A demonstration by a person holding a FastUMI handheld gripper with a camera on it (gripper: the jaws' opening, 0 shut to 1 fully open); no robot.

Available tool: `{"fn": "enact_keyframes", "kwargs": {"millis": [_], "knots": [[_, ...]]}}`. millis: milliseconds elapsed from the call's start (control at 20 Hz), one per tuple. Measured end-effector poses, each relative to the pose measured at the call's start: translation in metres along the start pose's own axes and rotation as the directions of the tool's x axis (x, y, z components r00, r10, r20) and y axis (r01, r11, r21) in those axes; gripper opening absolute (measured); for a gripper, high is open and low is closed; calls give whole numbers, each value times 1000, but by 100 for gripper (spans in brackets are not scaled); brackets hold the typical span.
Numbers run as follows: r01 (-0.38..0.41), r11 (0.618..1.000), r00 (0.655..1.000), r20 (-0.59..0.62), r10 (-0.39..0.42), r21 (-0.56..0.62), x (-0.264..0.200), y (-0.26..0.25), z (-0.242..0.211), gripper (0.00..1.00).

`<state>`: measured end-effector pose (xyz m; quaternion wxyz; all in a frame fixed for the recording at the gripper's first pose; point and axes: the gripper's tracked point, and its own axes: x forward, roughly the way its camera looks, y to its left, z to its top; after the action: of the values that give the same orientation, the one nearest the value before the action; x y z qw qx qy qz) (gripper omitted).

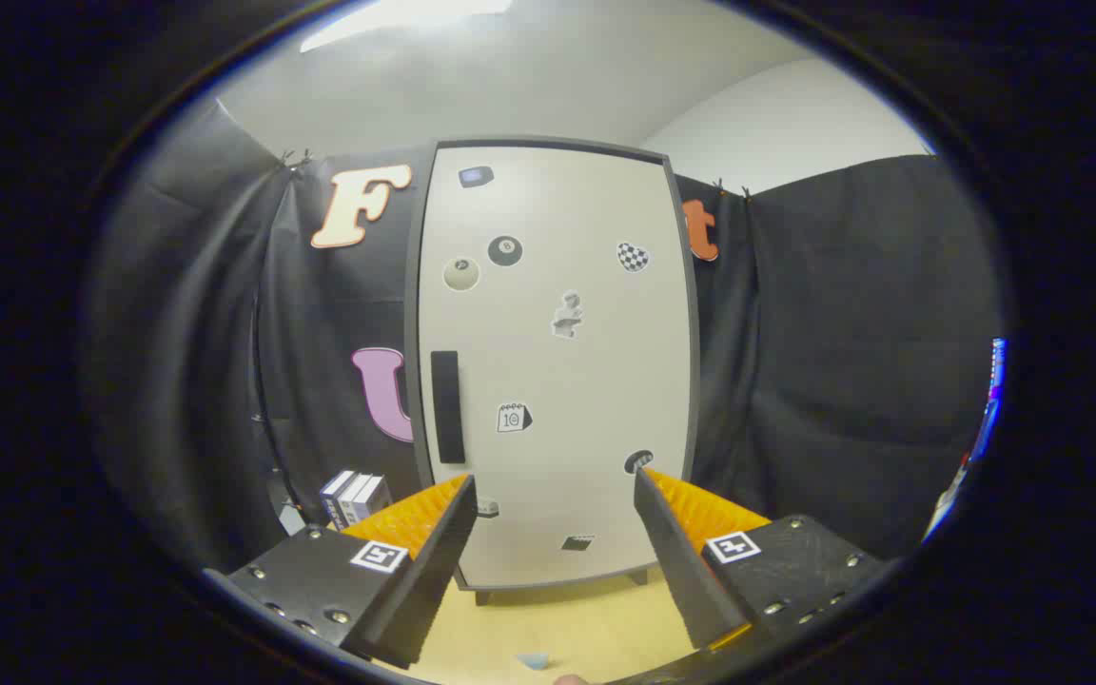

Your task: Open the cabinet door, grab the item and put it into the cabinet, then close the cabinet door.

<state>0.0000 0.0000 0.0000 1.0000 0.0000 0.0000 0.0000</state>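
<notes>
- Gripper view looks straight at a pale cabinet (557, 381) standing on a wooden table (586, 628), with black cloth behind it.
- At about 9 o'clock from the fingers, a small stack of boxes (355, 495) stands just beside the cabinet's left lower corner. It is probably the item to put inside, but I cannot be sure.
- The cabinet door (586, 238) is closed and flat, with several small stickers on it.
- The dark handle (446, 406) is a vertical bar near the door's left edge. Its long axis runs up and down.
- The gripper (555, 485) is released: its two fingers stand wide apart, holding nothing, with the lower part of the door seen between them.
- From the gripper, the handle lies at about 11 o'clock, just above the left finger and beyond it.
- I judge that the first step, opening the door, is not yet done. The coming move needs a shift up and to the left, so that the fingers come on either side of the vertical bar.
</notes>
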Motion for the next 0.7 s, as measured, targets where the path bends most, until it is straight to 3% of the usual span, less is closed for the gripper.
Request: {"fn": "enact_keyframes", "kwargs": {"millis": [700], "knots": [[-18, 1000, 999, 29, 18, -2, -5, -3, 12, 98]]}}
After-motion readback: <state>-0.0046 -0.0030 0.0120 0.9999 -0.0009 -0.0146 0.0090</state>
